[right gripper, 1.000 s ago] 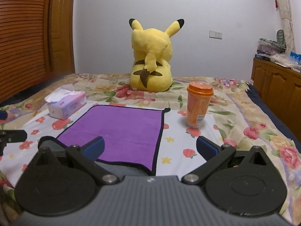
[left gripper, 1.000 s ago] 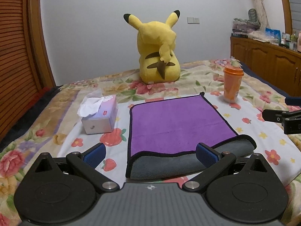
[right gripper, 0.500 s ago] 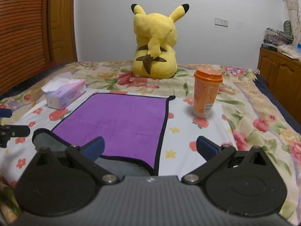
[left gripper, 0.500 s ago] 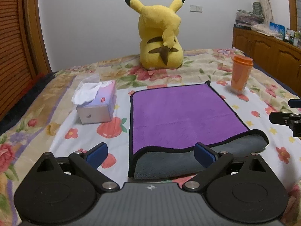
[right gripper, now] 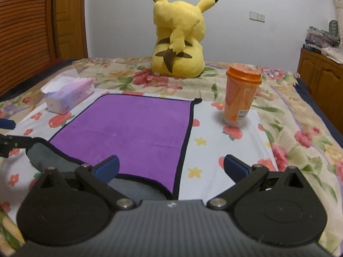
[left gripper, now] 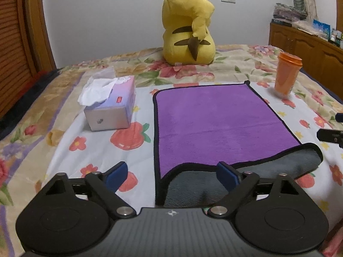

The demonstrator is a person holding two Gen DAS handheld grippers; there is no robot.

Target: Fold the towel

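purple towel (left gripper: 216, 120) flat on flowered bed (left gripper: 42, 111), near edge turned over showing grey, left gripper (left gripper: 172, 172) fingers spread, right gripper (right gripper: 171, 167) fingers spread, both holding nothing

It was a home bedroom. A bed (left gripper: 64, 98) with a floral sheet filled both views, a yellow plush toy (left gripper: 188, 25) sat at its far end, a tissue box (left gripper: 111, 109) lay on it, and wooden cabinets (left gripper: 304, 42) piled with belongings lined the wall.
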